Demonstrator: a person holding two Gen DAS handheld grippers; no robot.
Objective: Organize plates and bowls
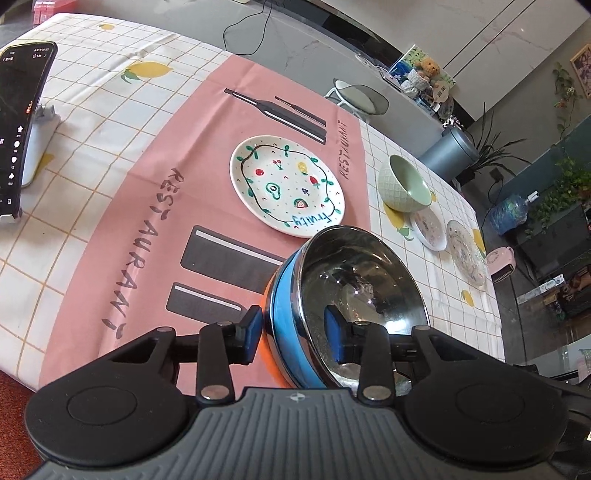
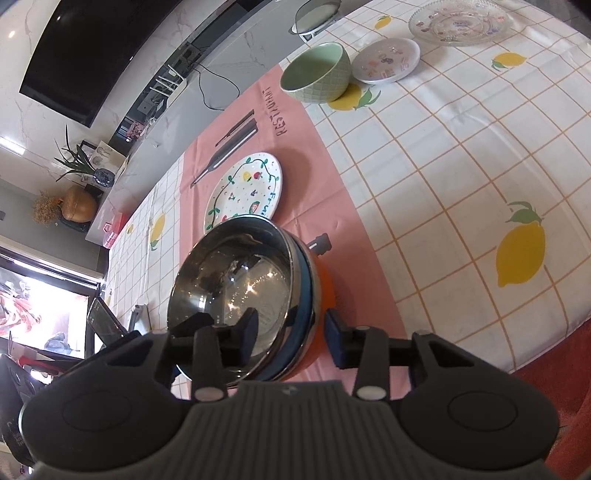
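Both grippers straddle the rim of nested steel bowls point(image 1: 354, 295) on the worktop's point(image 2: 461, 155) pink mat. Left gripper point(image 1: 293, 336) and right gripper point(image 2: 291, 339) jaws sit spread, not clamped. Closing unevenly could tip the stack or slide it into the fruit plate point(image 1: 286, 184) just beyond.

Bright daylight, fisheye warp, steel glare

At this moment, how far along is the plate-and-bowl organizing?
Partly done: the steel bowl sits nested in a blue and an orange one. In hand: both tools, left and right, straddle that stack's rim. Left: the green bowl, fruit plate, small plate and glass plate lie separate.
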